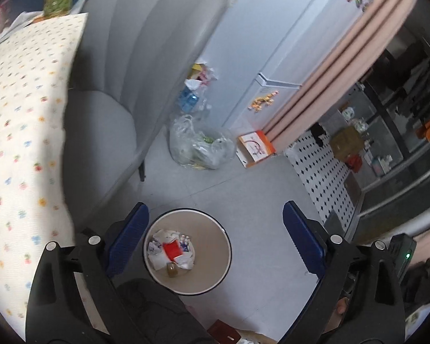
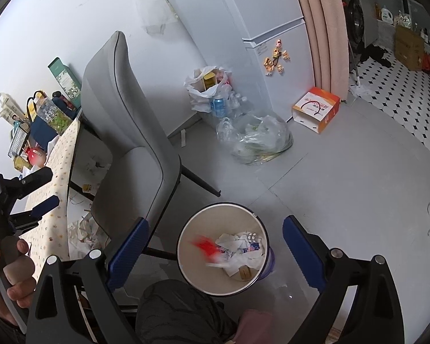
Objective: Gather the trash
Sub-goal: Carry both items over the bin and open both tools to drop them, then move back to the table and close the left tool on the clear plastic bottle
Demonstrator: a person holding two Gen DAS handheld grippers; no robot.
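A round beige trash bin with a dark rim [image 1: 215, 223] [image 2: 192, 223] stands on the grey floor. Inside lie crumpled white papers [image 1: 157, 255] [image 2: 238, 246], a red wrapper [image 1: 171, 250] [image 2: 206, 245] that is blurred in the right wrist view, and a small brown piece [image 1: 172, 269] [image 2: 244, 273]. My left gripper [image 1: 215, 223] is open and empty, above the bin. My right gripper [image 2: 215, 232] is open and empty, also above the bin. The left gripper also shows at the left edge of the right wrist view [image 2: 40, 192], held in a hand over the table.
A grey chair [image 1: 111, 109] [image 2: 129, 132] stands beside the bin by a table with a dotted cloth [image 1: 20, 132] [image 2: 57, 172]. A clear plastic bag [image 1: 200, 143] [image 2: 258, 140], an orange-white box [image 1: 256, 147] [image 2: 315, 109], a white fridge [image 2: 272, 43] and paper scraps under the table [image 2: 86, 232] are nearby.
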